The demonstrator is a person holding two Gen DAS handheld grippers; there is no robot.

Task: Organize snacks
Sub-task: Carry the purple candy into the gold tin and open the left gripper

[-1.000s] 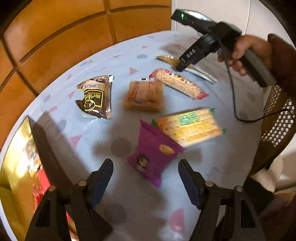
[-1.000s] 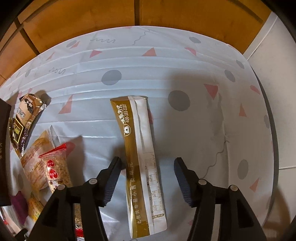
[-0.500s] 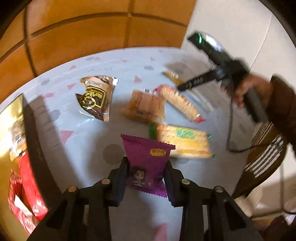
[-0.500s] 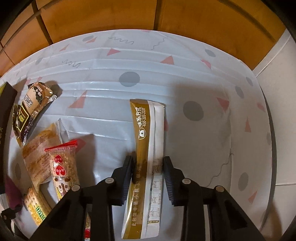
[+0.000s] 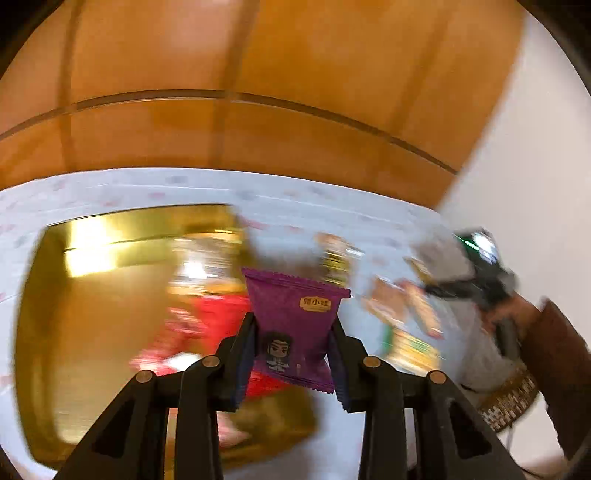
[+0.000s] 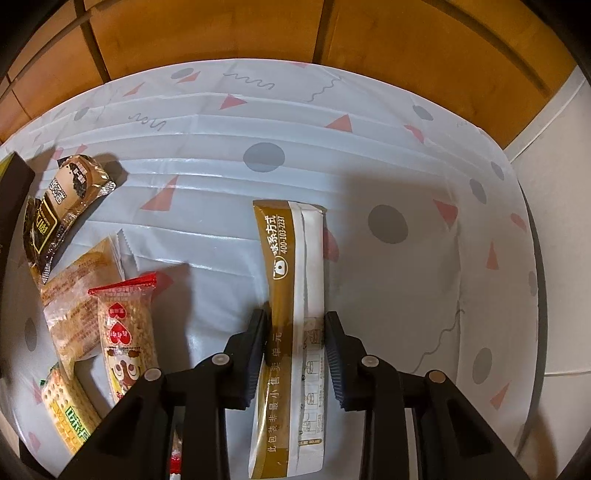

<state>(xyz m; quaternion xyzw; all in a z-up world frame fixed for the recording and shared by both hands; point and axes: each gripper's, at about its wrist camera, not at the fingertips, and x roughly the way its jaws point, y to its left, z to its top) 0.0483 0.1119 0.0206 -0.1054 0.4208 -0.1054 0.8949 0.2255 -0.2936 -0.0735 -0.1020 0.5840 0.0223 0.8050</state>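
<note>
The purple snack packet [image 5: 295, 328] sits clamped between the two fingers of the left gripper [image 5: 293, 354], lifted off the table, its serrated top edge up and a small cartoon figure printed on its front. Only the left wrist view shows what lies behind it: a gold box [image 5: 74, 295] on the table, heavily blurred, with red packaging [image 5: 218, 317] inside. To the right in that view, also smeared, the other snacks lie on the cloth, and the person's right hand [image 5: 517, 310] holds the other tool.

The right wrist view is sharp. There the right gripper [image 6: 295, 343] is closed on the long gold-and-white sachet [image 6: 295, 295], its fingers pressing both long edges; whether the sachet is off the cloth cannot be told. To the left, near one another, lie a brown packet [image 6: 55, 210], a clear-wrapped cake [image 6: 77, 295], a red-ended bar with hearts [image 6: 125, 325] overlapping the cake's lower edge, and a yellow-green cracker pack [image 6: 70, 413] at the lower left.

The table carries a pale tablecloth [image 6: 369, 155] with grey dots, pink triangles and squiggles, creased in parallel folds. Behind it stands orange wood panelling [image 6: 221, 33], meeting a white wall [image 6: 554, 240] on the right.
</note>
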